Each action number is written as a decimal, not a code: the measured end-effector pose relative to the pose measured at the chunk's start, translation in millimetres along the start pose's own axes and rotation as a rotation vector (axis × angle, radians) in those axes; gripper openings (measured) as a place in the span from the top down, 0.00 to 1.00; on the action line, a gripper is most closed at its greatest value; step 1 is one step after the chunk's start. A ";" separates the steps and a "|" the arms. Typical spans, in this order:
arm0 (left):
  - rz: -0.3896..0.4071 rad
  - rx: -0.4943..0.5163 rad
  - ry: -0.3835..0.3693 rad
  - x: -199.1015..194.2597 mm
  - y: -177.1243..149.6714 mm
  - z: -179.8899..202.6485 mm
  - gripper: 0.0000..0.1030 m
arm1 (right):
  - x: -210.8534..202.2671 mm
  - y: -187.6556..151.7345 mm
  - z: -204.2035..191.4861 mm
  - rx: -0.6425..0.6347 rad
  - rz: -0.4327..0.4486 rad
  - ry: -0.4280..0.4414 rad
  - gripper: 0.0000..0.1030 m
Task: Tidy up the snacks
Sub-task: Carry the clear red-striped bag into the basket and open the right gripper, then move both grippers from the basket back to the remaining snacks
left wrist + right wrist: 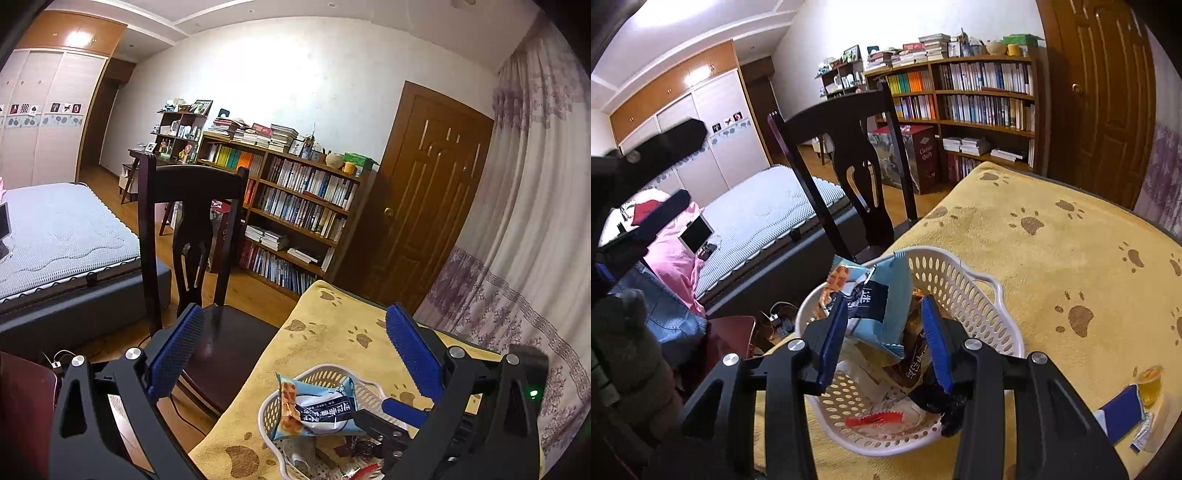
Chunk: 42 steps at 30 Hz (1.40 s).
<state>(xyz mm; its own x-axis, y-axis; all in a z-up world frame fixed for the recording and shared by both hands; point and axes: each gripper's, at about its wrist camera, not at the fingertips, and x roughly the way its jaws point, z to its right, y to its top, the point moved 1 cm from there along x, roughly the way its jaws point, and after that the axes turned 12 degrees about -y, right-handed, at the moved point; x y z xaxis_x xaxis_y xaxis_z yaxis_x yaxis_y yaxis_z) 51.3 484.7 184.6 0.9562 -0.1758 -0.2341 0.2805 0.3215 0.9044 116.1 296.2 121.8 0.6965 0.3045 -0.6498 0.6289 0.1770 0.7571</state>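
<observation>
Right gripper [886, 336]: jaws narrowed around the blue packet [882, 306]; a grip looks likely from the left view, but pad contact is not fully seen.
Left gripper [295, 354]: jaws wide, nothing held, raised above the table's near edge.
Packet: upright over the basket [975, 291], above other snacks.
Basket: on the yellow cloth [1052, 258], near the table's edge.
Step judged: packet being placed in the basket.
Advice: packet to be lowered below the rim before the jaws are opened; basket to be steadied if it slides.
Left over: a jelly cup [1150, 384] and a blue pouch [1121, 413] lie outside, to the right.
</observation>
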 end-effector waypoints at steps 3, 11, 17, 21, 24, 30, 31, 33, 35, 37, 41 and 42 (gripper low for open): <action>-0.002 0.007 -0.005 0.2 -1.3 2.6 0.03 | -6.9 -2.4 1.1 0.005 0.010 0.006 0.57; -0.012 0.016 -0.015 1.7 -2.9 8.8 0.03 | -16.0 -14.9 7.1 0.038 0.015 0.008 0.52; -0.027 0.020 -0.027 6.1 -5.2 14.2 0.03 | -25.1 -21.2 21.9 0.072 0.031 -0.018 0.51; -0.037 0.035 -0.037 6.9 -8.1 19.6 0.03 | -28.3 -26.6 35.6 0.102 0.030 -0.037 0.51; -0.043 0.048 -0.046 6.4 -10.4 23.4 0.03 | -29.4 -32.5 49.3 0.131 0.024 -0.053 0.51; -0.062 0.072 -0.060 9.0 -15.2 34.2 0.03 | -29.3 -42.9 74.5 0.188 0.011 -0.087 0.51; -0.066 0.077 -0.063 9.5 -16.4 36.5 0.03 | -29.4 -44.1 78.0 0.196 0.010 -0.093 0.51; -0.071 0.086 -0.067 11.1 -17.7 40.3 0.03 | -30.7 -47.5 86.9 0.212 0.010 -0.108 0.51; -0.076 0.093 -0.072 12.9 -19.3 43.8 0.03 | -32.8 -51.8 97.1 0.230 0.008 -0.124 0.51; -0.081 0.102 -0.078 14.1 -22.1 47.8 0.03 | -34.4 -55.1 108.0 0.248 0.005 -0.139 0.50; -0.093 0.122 -0.089 15.7 -26.8 55.5 0.03 | -40.3 -65.4 135.2 0.289 -0.001 -0.180 0.50; -0.095 0.126 -0.091 16.1 -28.1 57.3 0.03 | -42.4 -68.7 143.0 0.301 -0.003 -0.195 0.50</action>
<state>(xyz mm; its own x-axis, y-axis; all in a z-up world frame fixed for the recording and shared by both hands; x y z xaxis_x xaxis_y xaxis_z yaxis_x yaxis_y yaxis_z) 54.0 419.5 175.9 0.9128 -0.2851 -0.2925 0.3511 0.1816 0.9186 92.7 137.3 87.5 0.7292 0.1149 -0.6745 0.6842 -0.1148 0.7202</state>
